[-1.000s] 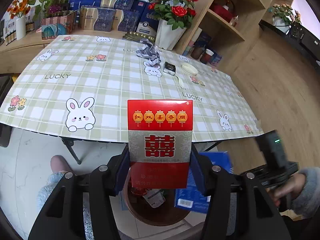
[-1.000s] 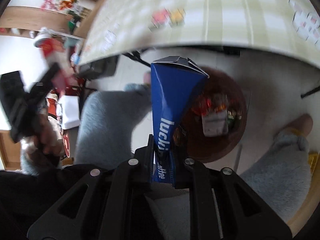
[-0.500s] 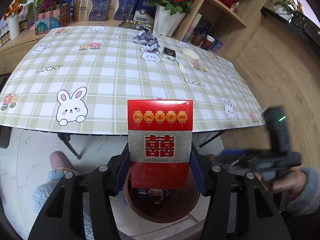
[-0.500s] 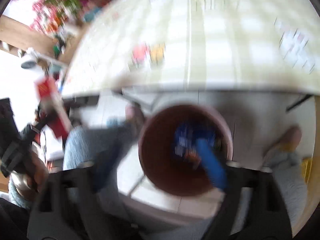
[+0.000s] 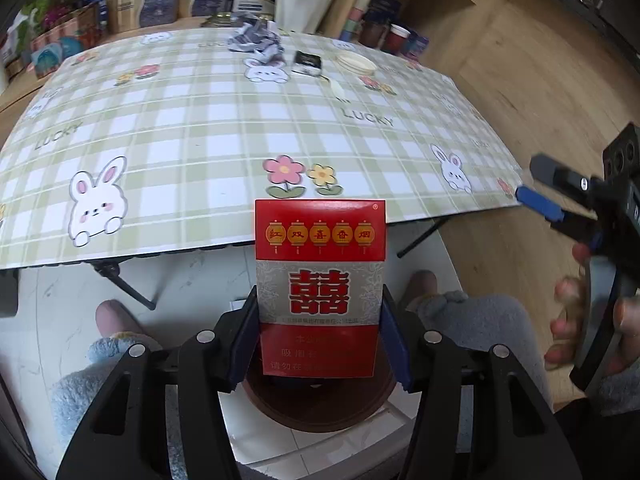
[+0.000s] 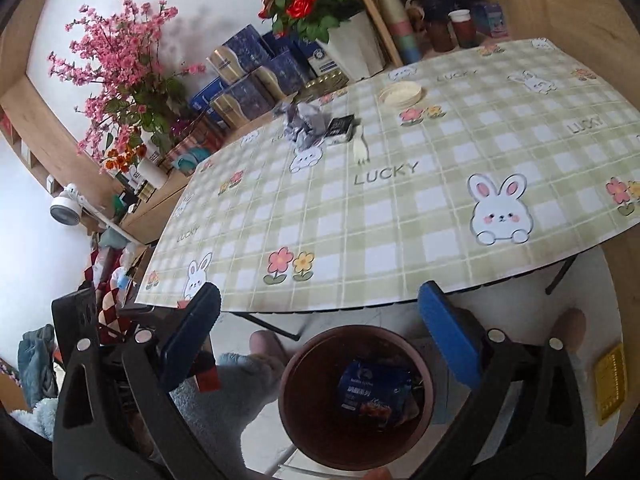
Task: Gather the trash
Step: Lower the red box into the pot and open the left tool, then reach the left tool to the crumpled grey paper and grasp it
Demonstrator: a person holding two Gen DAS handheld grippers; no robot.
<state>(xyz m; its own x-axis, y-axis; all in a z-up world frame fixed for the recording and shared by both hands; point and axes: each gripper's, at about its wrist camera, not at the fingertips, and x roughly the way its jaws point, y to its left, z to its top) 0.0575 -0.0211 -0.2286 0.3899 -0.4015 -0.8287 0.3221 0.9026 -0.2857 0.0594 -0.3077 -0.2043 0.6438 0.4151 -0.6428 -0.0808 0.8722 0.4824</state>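
1. red and grey cardboard, the cigarette pack [image 5: 320,288] is light, stiff and easily crushed; the left tongs [image 5: 320,340] hold it by its two narrow sides, low down, upright, above the brown bin [image 5: 320,404].
2. right tongs [image 6: 320,340] stand wide and empty over the bin, where a blue packet [image 6: 374,392] lies.
3. on the surface [image 6: 400,220] remain crumpled paper [image 6: 304,124], a small dark box [image 6: 340,128], a white fork [image 6: 360,148], well apart from the tongs.
4. the person's slippers stand close beside the bin; nothing blocks the drop.
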